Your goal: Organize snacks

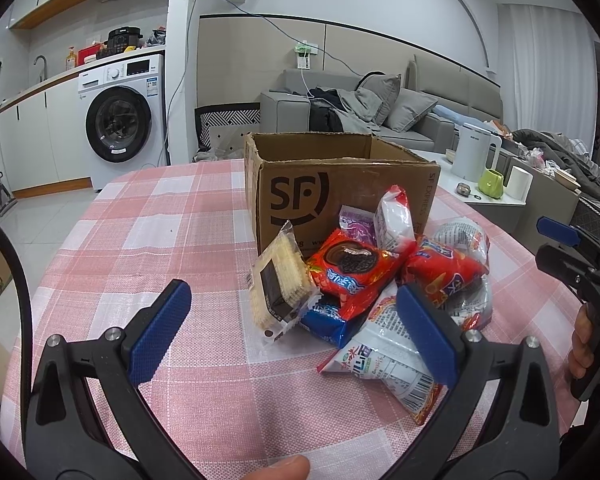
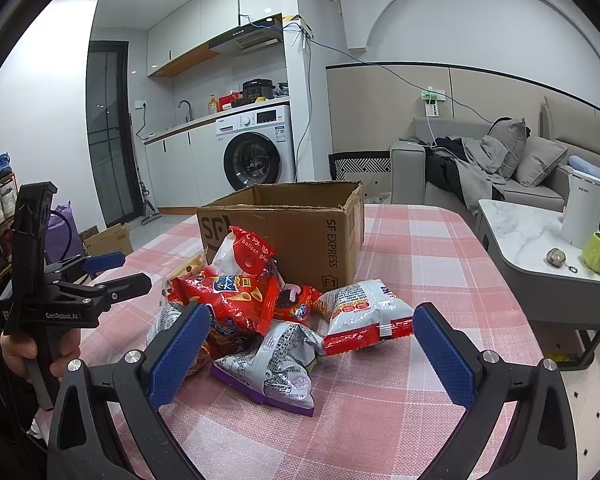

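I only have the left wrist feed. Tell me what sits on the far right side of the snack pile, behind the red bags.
Observer: A white and red packet lies there flat on the tablecloth, apart from the cardboard box.
Operator: Report the right gripper's state; I only see its edge.
Observer: The right gripper is open, its fingers either side of a silver packet with a purple edge.
Operator: Say whether anything is in the box.
Observer: Cannot tell; neither view looks over its rim.
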`<state>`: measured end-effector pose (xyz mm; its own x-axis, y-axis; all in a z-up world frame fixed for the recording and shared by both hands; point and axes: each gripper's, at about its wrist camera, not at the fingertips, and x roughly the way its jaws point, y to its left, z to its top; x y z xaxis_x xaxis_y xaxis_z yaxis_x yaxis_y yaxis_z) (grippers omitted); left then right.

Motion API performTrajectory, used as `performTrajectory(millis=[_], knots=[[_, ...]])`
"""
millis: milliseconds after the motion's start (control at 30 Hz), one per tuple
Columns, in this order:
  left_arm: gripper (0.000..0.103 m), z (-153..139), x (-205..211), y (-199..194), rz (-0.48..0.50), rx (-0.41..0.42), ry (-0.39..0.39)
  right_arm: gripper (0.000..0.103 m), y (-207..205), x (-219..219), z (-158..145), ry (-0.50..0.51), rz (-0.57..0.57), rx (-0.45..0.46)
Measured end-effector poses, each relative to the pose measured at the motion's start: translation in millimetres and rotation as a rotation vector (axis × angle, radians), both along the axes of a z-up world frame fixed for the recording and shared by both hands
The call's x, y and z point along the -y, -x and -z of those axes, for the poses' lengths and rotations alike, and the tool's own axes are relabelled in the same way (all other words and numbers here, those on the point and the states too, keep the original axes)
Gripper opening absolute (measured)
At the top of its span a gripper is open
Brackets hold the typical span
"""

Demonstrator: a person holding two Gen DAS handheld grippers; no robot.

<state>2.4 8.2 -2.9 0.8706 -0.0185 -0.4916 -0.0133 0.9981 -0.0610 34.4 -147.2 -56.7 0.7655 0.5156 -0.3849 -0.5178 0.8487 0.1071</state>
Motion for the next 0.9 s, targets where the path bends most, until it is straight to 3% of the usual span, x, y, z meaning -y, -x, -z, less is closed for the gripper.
performTrajectory(millis=[900], knots=[[0.102,0.6,3.0,1.0,-0.008,0.001,0.0,0.103,-1.6,1.7,0.8,-0.002,0.0,-0.004]])
